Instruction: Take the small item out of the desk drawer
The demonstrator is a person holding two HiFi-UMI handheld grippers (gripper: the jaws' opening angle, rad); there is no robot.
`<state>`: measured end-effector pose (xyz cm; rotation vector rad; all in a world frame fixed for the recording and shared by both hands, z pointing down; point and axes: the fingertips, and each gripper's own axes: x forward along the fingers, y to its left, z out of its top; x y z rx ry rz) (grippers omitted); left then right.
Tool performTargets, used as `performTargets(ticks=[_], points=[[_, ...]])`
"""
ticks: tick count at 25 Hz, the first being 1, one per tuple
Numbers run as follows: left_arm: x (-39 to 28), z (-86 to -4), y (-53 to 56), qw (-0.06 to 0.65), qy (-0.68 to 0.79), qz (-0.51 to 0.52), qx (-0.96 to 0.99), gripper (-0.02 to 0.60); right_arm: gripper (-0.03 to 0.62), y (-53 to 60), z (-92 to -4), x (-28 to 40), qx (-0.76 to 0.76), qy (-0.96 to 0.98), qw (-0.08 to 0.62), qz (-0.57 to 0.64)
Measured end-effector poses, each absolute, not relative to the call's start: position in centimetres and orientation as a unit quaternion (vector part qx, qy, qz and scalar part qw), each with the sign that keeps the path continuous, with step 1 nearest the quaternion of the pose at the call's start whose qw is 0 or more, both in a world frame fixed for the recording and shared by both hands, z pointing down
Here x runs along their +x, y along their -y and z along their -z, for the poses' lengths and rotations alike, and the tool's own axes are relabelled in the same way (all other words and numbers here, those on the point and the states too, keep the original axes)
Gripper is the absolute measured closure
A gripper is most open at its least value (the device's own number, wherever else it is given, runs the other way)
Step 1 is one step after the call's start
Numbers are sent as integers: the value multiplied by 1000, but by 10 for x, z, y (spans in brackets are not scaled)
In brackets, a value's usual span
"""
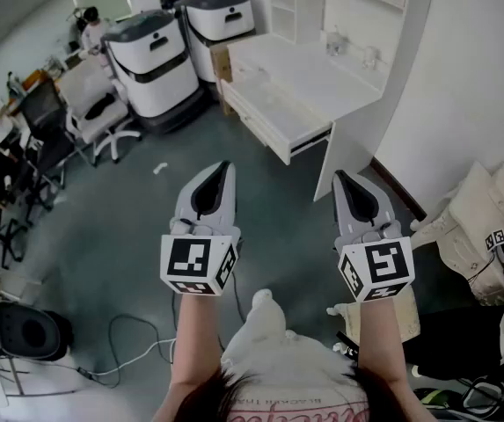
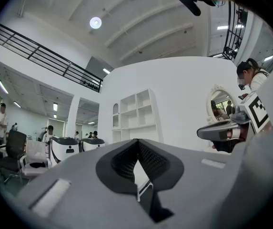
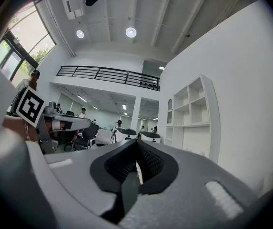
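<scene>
The white desk (image 1: 309, 76) stands ahead of me against the wall, and its drawer (image 1: 267, 117) is pulled part way out toward the left. I cannot make out any small item inside it from here. My left gripper (image 1: 226, 167) is held out over the floor, well short of the drawer, with its jaws shut and nothing between them. My right gripper (image 1: 339, 176) is beside it, near the desk's front leg, also shut and empty. In the left gripper view the shut jaws (image 2: 137, 141) point at the desk's shelves (image 2: 135, 109).
Two white and black machines (image 1: 153, 58) stand left of the desk, with office chairs (image 1: 102, 112) and seated people beyond them. A cable (image 1: 121, 345) trails on the grey floor at lower left. Pale bags and gear (image 1: 485, 227) lie by the wall on the right.
</scene>
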<state>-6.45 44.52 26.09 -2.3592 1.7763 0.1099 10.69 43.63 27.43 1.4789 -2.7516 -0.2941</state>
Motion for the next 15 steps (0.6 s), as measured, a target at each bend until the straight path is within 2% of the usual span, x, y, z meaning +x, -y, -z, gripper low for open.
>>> performTargets(ticks=[7, 15], points=[[-65, -259, -414, 99, -602, -40, -792, 569, 592, -402, -278, 113, 474, 876, 1, 88], [-83, -257, -346, 99, -589, -37, -801, 569, 592, -337, -274, 90, 475, 875, 0, 88]])
